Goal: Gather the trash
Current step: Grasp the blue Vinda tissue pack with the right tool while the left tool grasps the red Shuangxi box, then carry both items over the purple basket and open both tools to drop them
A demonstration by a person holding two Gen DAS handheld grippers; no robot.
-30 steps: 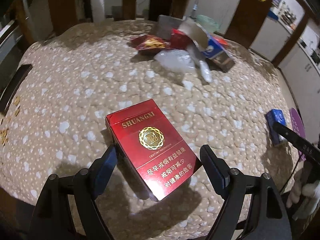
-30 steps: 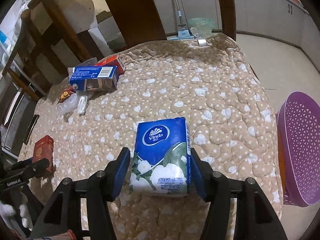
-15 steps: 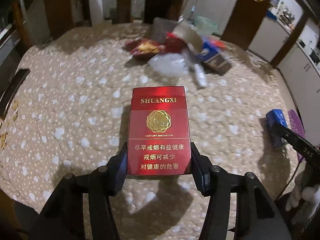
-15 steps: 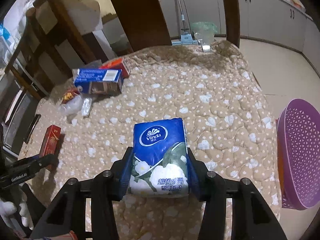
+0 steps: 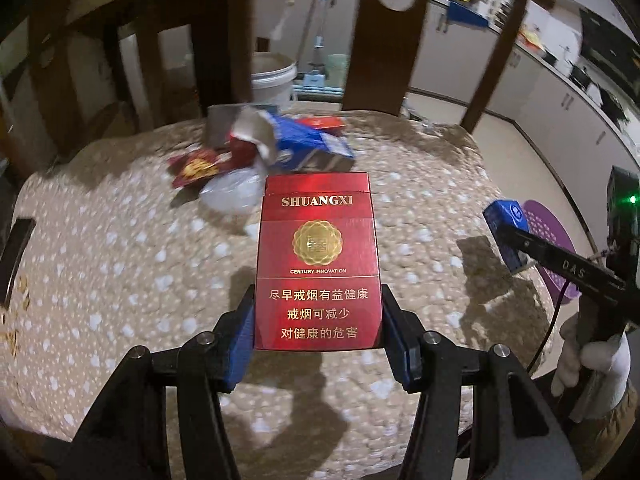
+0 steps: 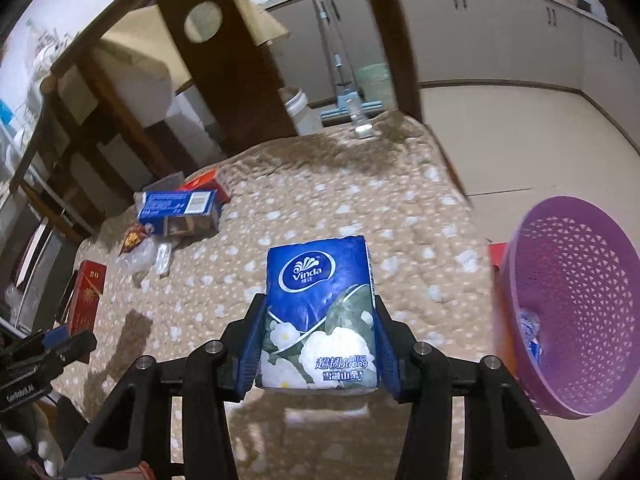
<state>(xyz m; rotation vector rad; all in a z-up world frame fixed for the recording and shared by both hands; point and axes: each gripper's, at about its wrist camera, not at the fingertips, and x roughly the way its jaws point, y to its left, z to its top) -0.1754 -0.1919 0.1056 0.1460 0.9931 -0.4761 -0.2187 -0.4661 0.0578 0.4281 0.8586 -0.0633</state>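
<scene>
Trash here means two packets already in hand plus a heap still lying on the worktop (image 5: 120, 240), which is covered by a tan quilted cloth with pale dots. The red cigarette pack (image 5: 317, 264) marked SHUANGXI is clenched by its lower sides between the blue-padded fingers (image 5: 240, 344) of the left gripper (image 5: 318, 340); it is lifted clear of the cloth, face up toward the camera, and throws a shadow on the cloth beneath. The blue Vinda tissue packet (image 6: 322, 312) is gripped the same way by the right gripper (image 6: 320, 356), both pads pressed against its sides, and it too hangs above the cloth. In the left wrist view that packet shows small at the right, out at the end of the other tool, with a white-gloved hand (image 5: 592, 368) on the handle. At the far side of the worktop lies the heap: a torn blue carton (image 5: 304, 148), a red box (image 6: 208, 182) just behind it, a crumpled red-and-gold wrapper (image 5: 196, 166) and a clear plastic bag (image 5: 236, 194), all touching or nearly so. Beyond the worktop's right edge sits a purple perforated basket (image 6: 580, 304), tilted toward the right wrist camera, with a bit of blue-and-white wrapper (image 6: 530, 332) inside it. Dark wooden chair backs (image 5: 384, 36) stand behind the worktop.
</scene>
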